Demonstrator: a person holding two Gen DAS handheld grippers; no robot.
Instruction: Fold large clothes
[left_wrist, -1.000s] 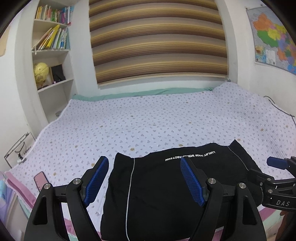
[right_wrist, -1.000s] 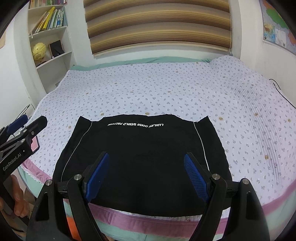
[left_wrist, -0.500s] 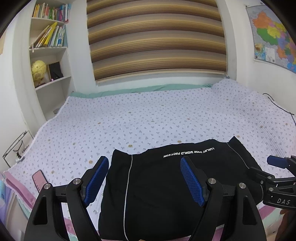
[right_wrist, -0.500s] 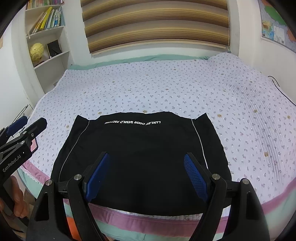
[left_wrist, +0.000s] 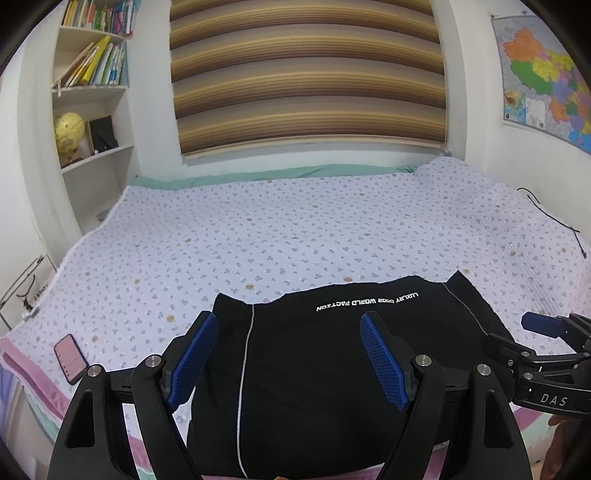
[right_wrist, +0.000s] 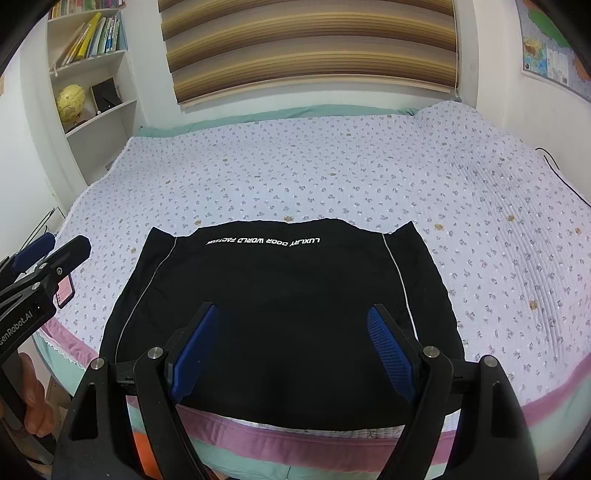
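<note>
A black garment (right_wrist: 284, 295) with white piping and white lettering lies folded flat on the near edge of the bed (right_wrist: 332, 177); it also shows in the left wrist view (left_wrist: 314, 354). My left gripper (left_wrist: 288, 358) is open and empty, held above the garment's near left part. My right gripper (right_wrist: 291, 347) is open and empty, above the garment's near edge. Each gripper shows at the side of the other's view: the right one (left_wrist: 543, 325) and the left one (right_wrist: 48, 247).
A pink phone (left_wrist: 70, 358) lies on the bed's near left corner. A bookshelf (left_wrist: 92, 92) with a yellow globe stands at the left wall. A black cable (left_wrist: 546, 218) runs along the bed's right side. A striped blind and a map hang on the walls.
Both grippers have drawn back and tilted up slightly; the garment sits lower in both views. The garment itself has not moved.
</note>
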